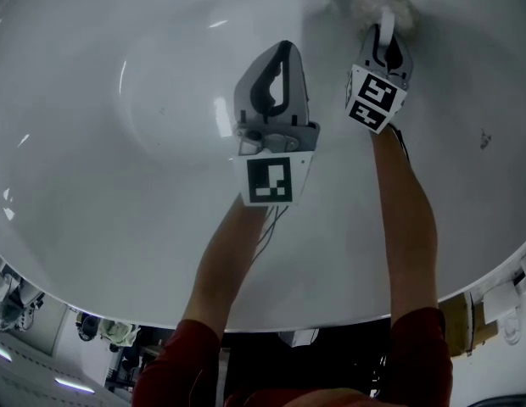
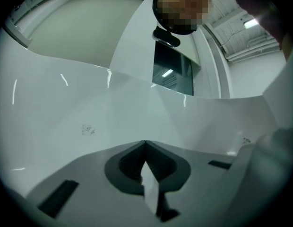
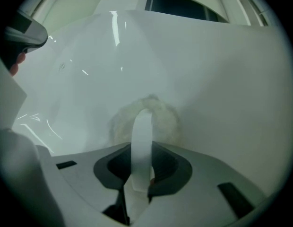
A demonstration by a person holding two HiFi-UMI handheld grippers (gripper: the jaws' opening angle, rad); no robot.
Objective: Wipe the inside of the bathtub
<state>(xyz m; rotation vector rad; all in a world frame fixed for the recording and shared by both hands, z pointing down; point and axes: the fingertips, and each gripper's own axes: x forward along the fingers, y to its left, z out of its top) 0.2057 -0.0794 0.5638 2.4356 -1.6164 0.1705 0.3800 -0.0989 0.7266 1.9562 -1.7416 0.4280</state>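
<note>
I look down into a white bathtub [image 1: 119,142]. High on its far wall sits a fluffy off-white round pad [image 1: 356,2], flat against the surface. My right gripper [image 1: 386,15] is shut on the pad's white strap [image 1: 387,25]. The right gripper view shows that strap [image 3: 142,131] arching up from between the jaws of the right gripper [image 3: 142,150] to the pad [image 3: 163,115]. My left gripper [image 1: 284,47] hovers lower and to the left, over the tub's middle. In its own view the left gripper [image 2: 145,143] has its jaw tips meeting, apart from the tub wall [image 2: 90,108].
The tub's near rim [image 1: 76,299] curves along the bottom, with floor clutter [image 1: 102,329] beyond it. Small dark smudges mark the tub surface [image 1: 484,138] [image 2: 87,129]. A dark window [image 2: 175,74] lies above the far rim in the left gripper view.
</note>
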